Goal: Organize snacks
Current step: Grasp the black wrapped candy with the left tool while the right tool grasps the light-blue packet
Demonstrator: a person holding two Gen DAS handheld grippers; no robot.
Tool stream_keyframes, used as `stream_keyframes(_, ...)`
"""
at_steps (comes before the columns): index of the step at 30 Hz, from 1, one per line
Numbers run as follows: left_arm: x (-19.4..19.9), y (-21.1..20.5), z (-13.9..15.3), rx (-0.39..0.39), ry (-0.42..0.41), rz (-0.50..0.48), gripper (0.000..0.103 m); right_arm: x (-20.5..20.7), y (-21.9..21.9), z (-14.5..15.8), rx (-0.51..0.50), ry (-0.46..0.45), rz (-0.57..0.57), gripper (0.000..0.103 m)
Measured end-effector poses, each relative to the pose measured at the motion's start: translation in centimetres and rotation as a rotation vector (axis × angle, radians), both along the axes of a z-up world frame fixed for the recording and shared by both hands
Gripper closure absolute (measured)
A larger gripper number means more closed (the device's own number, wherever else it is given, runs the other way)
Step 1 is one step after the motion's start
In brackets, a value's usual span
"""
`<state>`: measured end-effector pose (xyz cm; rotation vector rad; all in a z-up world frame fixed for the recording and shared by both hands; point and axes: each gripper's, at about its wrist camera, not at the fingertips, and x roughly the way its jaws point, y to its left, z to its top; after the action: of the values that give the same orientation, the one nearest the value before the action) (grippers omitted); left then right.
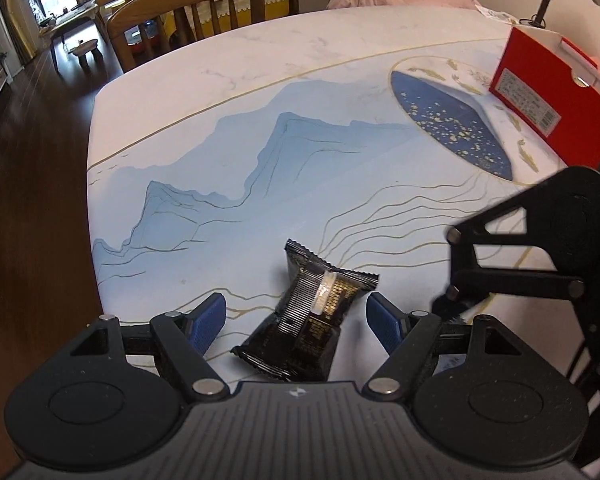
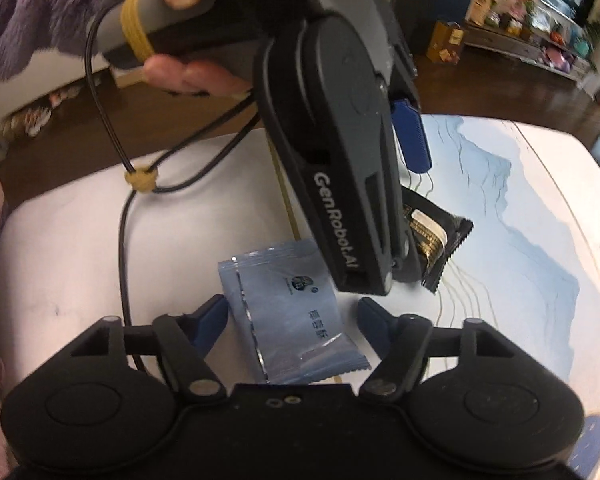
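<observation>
Both snacks lie loose on the worktop, each bracketed by a gripper, neither picked up yet.

The left gripper point(image 1: 296, 320) stands spread, its blue pads either side of the black snack packet point(image 1: 306, 316) without touching it. The right gripper point(image 2: 292, 316) is partly spread around the pale blue snack packet point(image 2: 288, 312); its left pad looks close to the wrapper's edge, but no firm pinch shows. Nothing appears sorted so far, and the red box point(image 1: 548, 88) at the far corner of the worktop point(image 1: 260, 120) may be where they go. The left gripper's body reads "GenRobot.AI". The blue packet's print and the box's label are too small to read.
</observation>
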<state>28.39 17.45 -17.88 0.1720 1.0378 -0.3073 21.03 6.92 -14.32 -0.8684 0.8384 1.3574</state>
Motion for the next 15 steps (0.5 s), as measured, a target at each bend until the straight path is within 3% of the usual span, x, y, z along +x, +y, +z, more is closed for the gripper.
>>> stream_keyframes(3,0.3,0.2,-0.4,0.005,-0.006,0.010,0.026,-0.2,-0.4,0.0,0.020,0.010,-0.043,0.037)
stream_keyframes(8,0.4,0.2,-0.7,0.015,-0.012,0.031,0.027,-0.7,-1.2,0.0,0.048,0.003,-0.153,0.049)
stream_keyframes(10,0.5,0.2,-0.9,0.017,-0.005,0.053,0.038,-1.0,-1.6,0.2,0.060,0.001,-0.215,0.051)
stream_keyframes(15,-0.1,0.3,-0.9,0.001,-0.021,0.106,0.051,-0.8,-3.2,0.4,0.095,-0.012,-0.383,0.054)
